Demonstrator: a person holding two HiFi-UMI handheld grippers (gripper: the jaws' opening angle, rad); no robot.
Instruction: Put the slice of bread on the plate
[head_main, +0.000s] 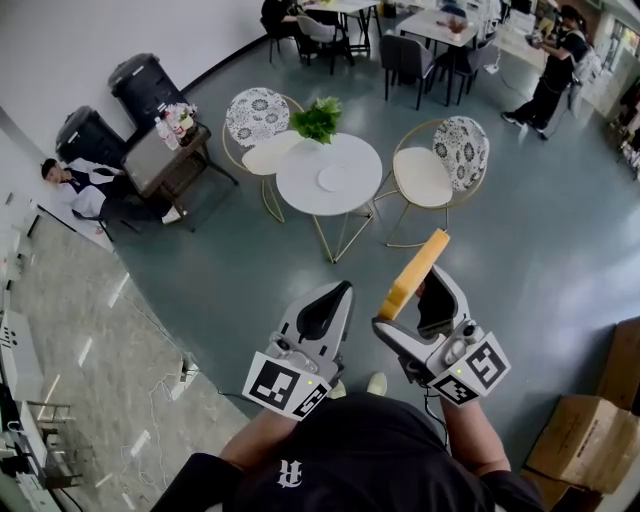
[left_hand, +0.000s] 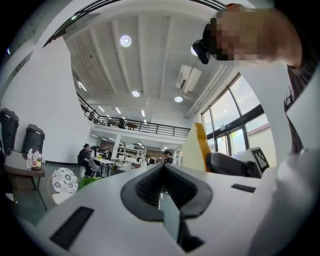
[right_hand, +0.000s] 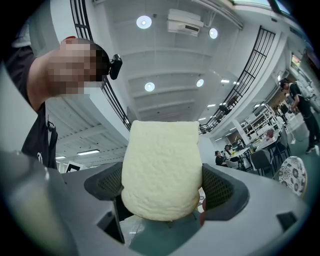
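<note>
You held the pale, soft slice of bread with a yellow-brown crust (head_main: 414, 270) in your right hand-held gripper (head_main: 424, 292). Its two jaws pinched the slice from both sides near the lower edge, so most of the slice stood up above them, tilted. Your left hand-held gripper (head_main: 336, 292) was pressed together with nothing between its jaws. It hung just beside the right one and did not touch the bread. Both were in the air above the grey floor (head_main: 520, 250), close to your body.

The small white round plate (head_main: 332, 178) lay on the round white worktop (head_main: 300, 185), well apart from the bread, and it looked bare. Near it stood a green leafy plant (head_main: 318, 118).

I judge that the picking up was done, and the carrying and the placing were left. You needed to go to the worktop, bring the slice down over the plate and let the jaws apart. The slice looked soft, so a hard squeeze could mark it.
</note>
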